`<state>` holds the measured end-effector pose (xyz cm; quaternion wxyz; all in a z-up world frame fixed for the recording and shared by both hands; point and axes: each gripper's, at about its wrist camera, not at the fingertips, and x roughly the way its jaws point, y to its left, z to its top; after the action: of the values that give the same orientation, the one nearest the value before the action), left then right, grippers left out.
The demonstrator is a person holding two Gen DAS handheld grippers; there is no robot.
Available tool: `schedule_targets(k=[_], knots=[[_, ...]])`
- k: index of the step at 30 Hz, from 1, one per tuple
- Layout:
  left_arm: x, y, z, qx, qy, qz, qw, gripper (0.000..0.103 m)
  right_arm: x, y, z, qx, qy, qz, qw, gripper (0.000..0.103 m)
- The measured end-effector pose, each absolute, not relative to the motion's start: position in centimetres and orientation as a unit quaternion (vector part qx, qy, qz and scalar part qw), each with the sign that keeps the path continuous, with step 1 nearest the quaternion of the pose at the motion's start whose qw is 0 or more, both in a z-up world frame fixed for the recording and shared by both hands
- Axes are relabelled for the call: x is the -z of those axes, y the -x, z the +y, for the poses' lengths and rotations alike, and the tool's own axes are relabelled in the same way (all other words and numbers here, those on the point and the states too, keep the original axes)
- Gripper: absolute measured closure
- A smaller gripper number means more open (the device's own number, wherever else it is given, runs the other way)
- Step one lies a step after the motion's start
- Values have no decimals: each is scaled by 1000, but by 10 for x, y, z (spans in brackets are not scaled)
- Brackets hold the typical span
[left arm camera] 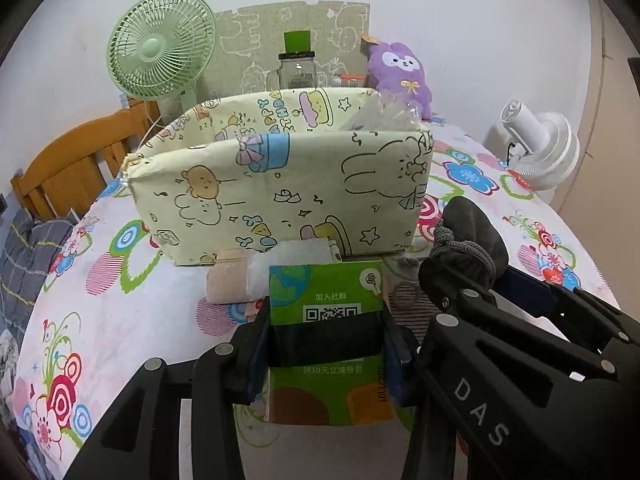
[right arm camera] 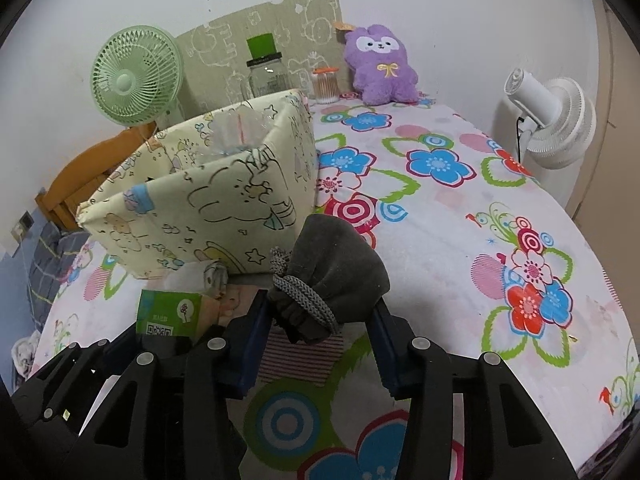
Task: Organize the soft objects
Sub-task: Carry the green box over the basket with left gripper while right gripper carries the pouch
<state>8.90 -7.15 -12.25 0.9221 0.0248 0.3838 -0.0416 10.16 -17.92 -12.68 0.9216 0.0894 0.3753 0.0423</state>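
Two hand-held grippers are shown loaded: the left hand-held gripper (left arm camera: 326, 344) is clamped on a green printed paper packet (left arm camera: 326, 300), the right hand-held gripper (right arm camera: 316, 320) closed around a dark grey drawstring cloth pouch (right arm camera: 332, 276), both just before the cream cartoon-print fabric box (left arm camera: 280, 184) on the flowered tabletop (right arm camera: 440, 220). The pouch could slip if gripped only by its gathered neck. The box's contents are largely hidden.

I'm seeing a cream cartoon-printed box (left arm camera: 280, 184), a green packet (left arm camera: 326, 308), a grey pouch (right arm camera: 332, 276), a purple plush (right arm camera: 380, 66) and a floral cloth (right arm camera: 440, 208).
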Motion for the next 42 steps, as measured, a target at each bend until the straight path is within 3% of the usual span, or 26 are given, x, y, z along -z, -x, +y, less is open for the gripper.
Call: schedule_targets(k=[42], knots=[[41,-36,-54,62,-14,309,949,55,39,-37,-167,-35,-96,288,952,53]])
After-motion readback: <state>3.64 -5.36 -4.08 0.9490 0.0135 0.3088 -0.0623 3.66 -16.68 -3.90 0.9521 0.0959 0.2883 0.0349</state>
